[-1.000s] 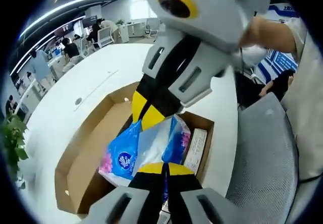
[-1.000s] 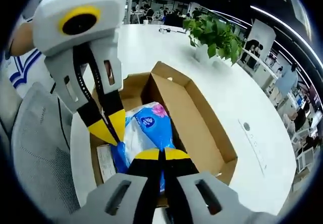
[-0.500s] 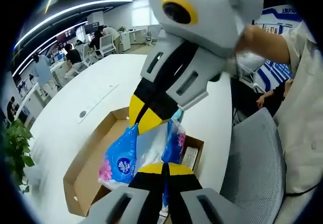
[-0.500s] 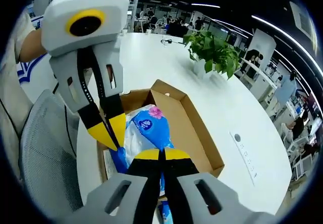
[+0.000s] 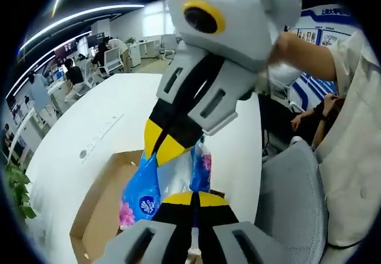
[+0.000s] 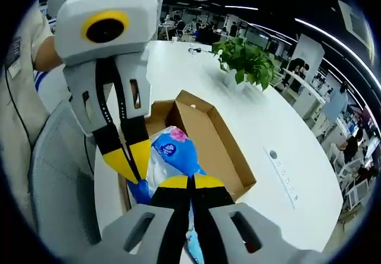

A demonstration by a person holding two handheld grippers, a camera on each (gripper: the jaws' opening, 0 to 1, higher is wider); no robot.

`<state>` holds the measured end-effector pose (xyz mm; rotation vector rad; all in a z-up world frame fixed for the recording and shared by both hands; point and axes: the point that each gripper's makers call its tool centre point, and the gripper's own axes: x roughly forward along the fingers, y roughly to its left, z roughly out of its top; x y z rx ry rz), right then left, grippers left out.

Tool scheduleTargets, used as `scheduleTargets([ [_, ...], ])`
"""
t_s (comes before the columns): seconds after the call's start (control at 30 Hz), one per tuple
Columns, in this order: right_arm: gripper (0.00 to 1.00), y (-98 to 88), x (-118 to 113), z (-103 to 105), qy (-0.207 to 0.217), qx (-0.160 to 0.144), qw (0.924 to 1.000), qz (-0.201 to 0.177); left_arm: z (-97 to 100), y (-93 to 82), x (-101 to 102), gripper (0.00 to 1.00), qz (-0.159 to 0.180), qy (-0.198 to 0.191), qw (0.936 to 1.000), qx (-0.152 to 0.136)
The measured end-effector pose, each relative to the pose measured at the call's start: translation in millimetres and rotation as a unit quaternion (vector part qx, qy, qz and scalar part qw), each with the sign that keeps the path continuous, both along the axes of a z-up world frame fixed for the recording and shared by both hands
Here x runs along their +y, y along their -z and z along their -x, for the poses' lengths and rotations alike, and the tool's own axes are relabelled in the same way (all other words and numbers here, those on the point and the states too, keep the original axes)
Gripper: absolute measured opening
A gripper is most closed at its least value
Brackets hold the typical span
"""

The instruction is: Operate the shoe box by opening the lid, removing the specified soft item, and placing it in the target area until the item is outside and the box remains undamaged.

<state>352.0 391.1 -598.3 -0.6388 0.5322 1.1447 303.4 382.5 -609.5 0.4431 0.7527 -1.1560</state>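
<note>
A soft blue and white tissue pack point(image 5: 147, 188) hangs above the open brown shoe box point(image 5: 98, 219), held at both ends. At the bottom of the left gripper view, my left gripper point(image 5: 191, 197) is shut on the pack's near edge. My right gripper point(image 5: 162, 148) reaches down from the top and is shut on the far end. In the right gripper view the pack point(image 6: 171, 152) lies between my right gripper point(image 6: 190, 182) and my left gripper point(image 6: 132, 163), over the box point(image 6: 209, 134). The lid lies folded flat.
The box rests on a long white table point(image 6: 256, 118) with a potted plant point(image 6: 244, 53) further along it. A grey mesh chair point(image 5: 292, 198) stands close beside the table edge. A person's sleeve point(image 5: 357, 109) is on the right.
Both grippers have risen with the tissue pack between them. The box now sits lower and smaller in both views, and the pack is lifted out of it.
</note>
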Motion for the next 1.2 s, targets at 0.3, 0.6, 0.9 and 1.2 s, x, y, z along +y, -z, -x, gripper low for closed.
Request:
scheduleTargets([
  [0.3,0.0,0.6,-40.6,1.6,0.016,0.009,0.9998,0.006,1.3,-0.1,-38.7,0.0,0.005,0.035,0.9994,0.006],
  [0.6,0.0,0.5,-81.3,1.2,0.042,0.019,0.9989,0.005,0.6,1.3,-81.2,0.0,0.015,0.063,0.9979,0.007],
  [0.9,0.0,5.1,-119.8,-2.1,0.063,0.031,0.9975,0.01,-3.6,4.2,-121.5,0.0,0.019,0.086,0.9961,0.009],
  [1.2,0.0,14.1,-155.8,-8.5,0.072,0.042,0.9963,0.02,-10.0,12.8,-153.9,0.0,0.025,0.097,0.9949,0.014],
])
